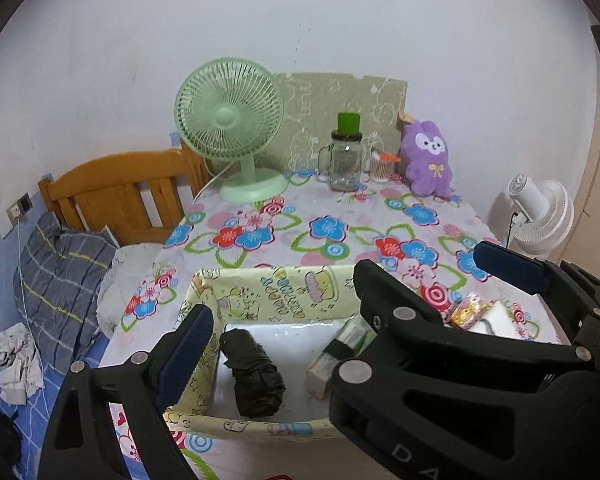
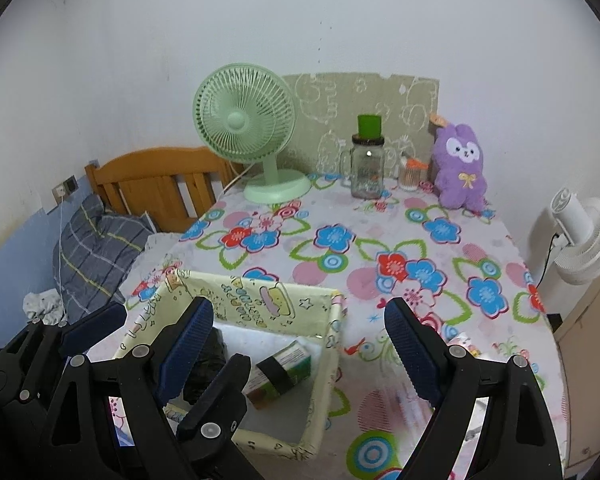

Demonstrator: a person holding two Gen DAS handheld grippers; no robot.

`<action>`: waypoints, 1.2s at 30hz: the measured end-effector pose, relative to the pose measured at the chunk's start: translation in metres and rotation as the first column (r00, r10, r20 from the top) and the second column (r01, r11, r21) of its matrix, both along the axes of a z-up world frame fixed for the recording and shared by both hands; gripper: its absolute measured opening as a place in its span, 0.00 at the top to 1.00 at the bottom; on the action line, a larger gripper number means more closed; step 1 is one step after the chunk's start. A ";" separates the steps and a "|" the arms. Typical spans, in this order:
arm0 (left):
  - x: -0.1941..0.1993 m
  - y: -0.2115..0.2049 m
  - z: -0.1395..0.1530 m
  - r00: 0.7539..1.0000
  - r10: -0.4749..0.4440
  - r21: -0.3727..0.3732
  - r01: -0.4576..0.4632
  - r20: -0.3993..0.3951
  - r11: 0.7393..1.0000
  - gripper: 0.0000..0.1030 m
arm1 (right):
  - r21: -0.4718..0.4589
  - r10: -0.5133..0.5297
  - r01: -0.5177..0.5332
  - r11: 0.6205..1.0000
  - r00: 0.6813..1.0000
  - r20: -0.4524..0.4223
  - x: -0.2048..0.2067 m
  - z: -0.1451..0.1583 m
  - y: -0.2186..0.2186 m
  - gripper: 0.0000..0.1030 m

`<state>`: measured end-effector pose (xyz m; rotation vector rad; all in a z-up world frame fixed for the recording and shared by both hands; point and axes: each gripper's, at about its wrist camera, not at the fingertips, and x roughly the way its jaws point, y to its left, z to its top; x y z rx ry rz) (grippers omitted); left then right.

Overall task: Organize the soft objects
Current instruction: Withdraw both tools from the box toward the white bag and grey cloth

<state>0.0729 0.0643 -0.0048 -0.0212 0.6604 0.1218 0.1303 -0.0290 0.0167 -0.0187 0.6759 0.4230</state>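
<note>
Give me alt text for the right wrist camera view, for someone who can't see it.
The open, empty right hand-held gripper hovers over a pale yellow fabric box on a floral tablecloth. Farther back stand a green fan, a glass jar and a purple plush toy.

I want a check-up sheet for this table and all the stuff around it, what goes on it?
Surface: table under a flowered cloth.
Job's things: purple plush bunny upright at the back; yellow fabric basket in front, holding a black folded bundle and small boxes.
Clutter: green fan, glass jar, small packets.
Grippers: left gripper and right gripper both open, empty, above the basket.
Cables: fan cord over the table edge; black cord at white fan.
Surroundings: wooden headboard, plaid pillow, white wall.
</note>
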 end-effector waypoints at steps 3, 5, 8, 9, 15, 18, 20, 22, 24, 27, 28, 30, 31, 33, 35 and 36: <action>-0.006 -0.007 0.006 0.999 0.000 0.006 0.000 0.036 1.000 0.09 | 0.005 -0.010 0.010 1.000 1.000 0.024 -0.006 0.007 -0.008 0.13; -0.008 -0.012 0.009 0.999 -0.004 0.003 0.003 0.048 1.000 0.09 | 0.008 -0.017 0.016 1.000 0.999 0.039 -0.009 0.011 -0.014 0.13; -0.012 -0.019 0.012 0.998 -0.012 -0.003 0.012 0.064 1.000 0.09 | 0.009 -0.027 0.026 1.000 0.998 0.058 -0.014 0.015 -0.023 0.13; -0.014 -0.022 0.013 0.998 -0.016 -0.004 0.016 0.068 1.000 0.09 | 0.011 -0.032 0.031 0.999 0.997 0.065 -0.016 0.017 -0.026 0.13; -0.021 -0.041 0.017 0.993 -0.035 0.010 0.034 0.112 0.999 0.09 | 0.015 -0.065 0.063 0.998 0.993 0.097 -0.025 0.021 -0.047 0.13; -0.023 -0.050 0.018 0.992 -0.048 0.007 0.048 0.119 0.999 0.09 | 0.011 -0.089 0.089 0.996 0.990 0.111 -0.028 0.023 -0.058 0.13; -0.024 -0.058 0.018 0.990 -0.059 0.010 0.059 0.125 0.998 0.09 | 0.012 -0.101 0.100 0.995 0.988 0.120 -0.031 0.024 -0.064 0.13; -0.025 -0.065 0.018 0.988 -0.076 0.008 0.076 0.132 0.997 0.09 | 0.016 -0.110 0.109 0.994 0.986 0.122 -0.032 0.024 -0.073 0.13; -0.025 -0.070 0.017 0.987 -0.090 0.005 0.090 0.135 0.996 0.09 | 0.018 -0.113 0.111 0.994 0.986 0.124 -0.033 0.023 -0.077 0.13; -0.025 -0.079 0.016 0.984 -0.107 0.006 0.107 0.142 0.994 0.09 | 0.012 -0.129 0.129 0.992 0.983 0.133 -0.035 0.022 -0.086 0.13; -0.025 -0.083 0.016 0.983 -0.114 0.009 0.114 0.145 0.993 0.09 | 0.013 -0.134 0.134 0.991 0.982 0.135 -0.036 0.022 -0.089 0.13; -0.025 -0.088 0.015 0.981 -0.124 0.010 0.124 0.146 0.992 0.09 | 0.014 -0.145 0.145 0.989 0.980 0.137 -0.038 0.021 -0.097 0.13; -0.025 -0.092 0.013 0.980 -0.133 0.008 0.133 0.147 0.991 0.09 | 0.014 -0.151 0.150 0.989 0.979 0.137 -0.039 0.020 -0.100 0.13; -0.026 -0.098 0.011 0.979 -0.143 0.007 0.144 0.147 0.990 0.09 | 0.012 -0.165 0.165 0.986 0.977 0.138 -0.040 0.018 -0.108 0.13; -0.026 -0.105 0.008 0.977 -0.155 0.008 0.155 0.145 0.988 0.09 | 0.012 -0.177 0.177 0.984 0.975 0.137 -0.042 0.015 -0.116 0.13; -0.025 -0.109 0.006 0.976 -0.162 0.007 0.162 0.143 0.987 0.09 | 0.012 -0.183 0.183 0.983 0.974 0.135 -0.042 0.014 -0.119 0.13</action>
